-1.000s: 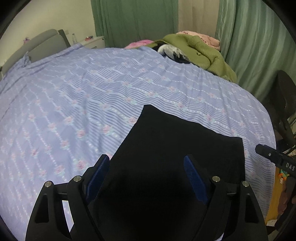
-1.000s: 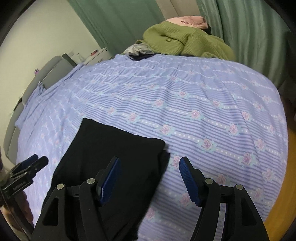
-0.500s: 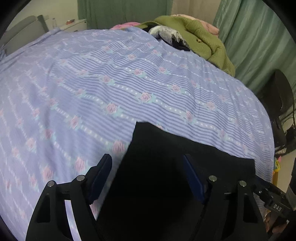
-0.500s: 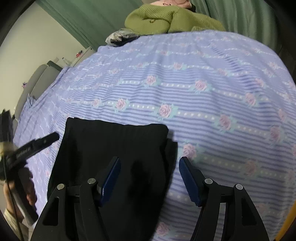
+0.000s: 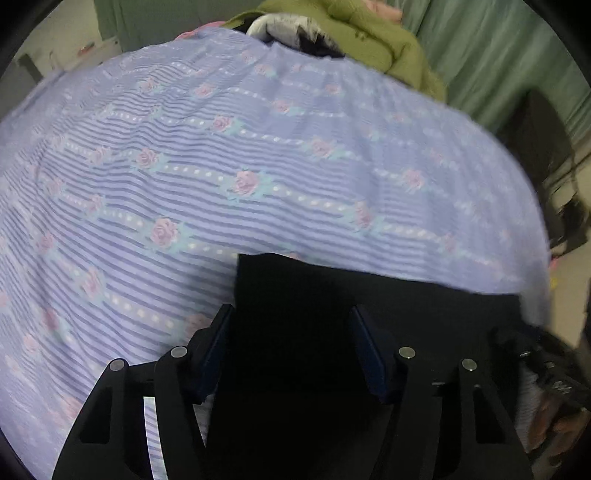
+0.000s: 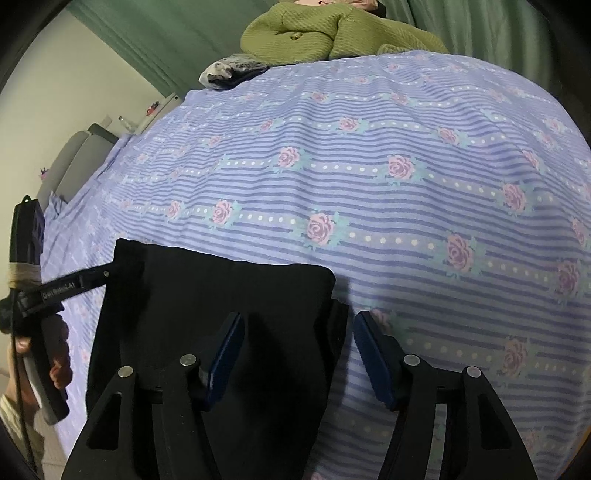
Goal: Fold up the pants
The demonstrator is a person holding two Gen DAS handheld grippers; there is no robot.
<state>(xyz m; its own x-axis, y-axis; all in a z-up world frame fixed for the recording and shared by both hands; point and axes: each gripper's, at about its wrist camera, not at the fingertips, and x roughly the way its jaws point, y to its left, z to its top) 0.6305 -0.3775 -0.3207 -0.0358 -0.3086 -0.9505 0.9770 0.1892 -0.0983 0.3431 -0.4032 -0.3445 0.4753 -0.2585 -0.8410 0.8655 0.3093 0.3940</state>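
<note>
Left gripper point(image 5: 291, 332) spread, jaws just been closing, astride the black pants' point(image 5: 369, 306) left corner, nearer than before. Right gripper point(image 6: 299, 339) spread, narrowing slightly, over the right edge; pads not pressing. Pants folded flat on the bedsheet point(image 6: 406, 206). Only the right view shows a hand point(image 6: 55, 354) on the left tool.

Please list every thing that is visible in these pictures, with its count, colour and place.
pants: one, black, folded flat on the near part of the bed
bedsheet: one, lilac stripes with pink roses, covering the bed
sweater: one, olive green, heaped at the far edge
grey garment: one, grey and dark, beside the sweater
pink cloth: one, behind the sweater
curtains: green, behind the bed
left gripper: black with blue pads, jaws just closing, over the pants' left corner
right gripper: same colours, jaws apart astride the pants' right edge
</note>
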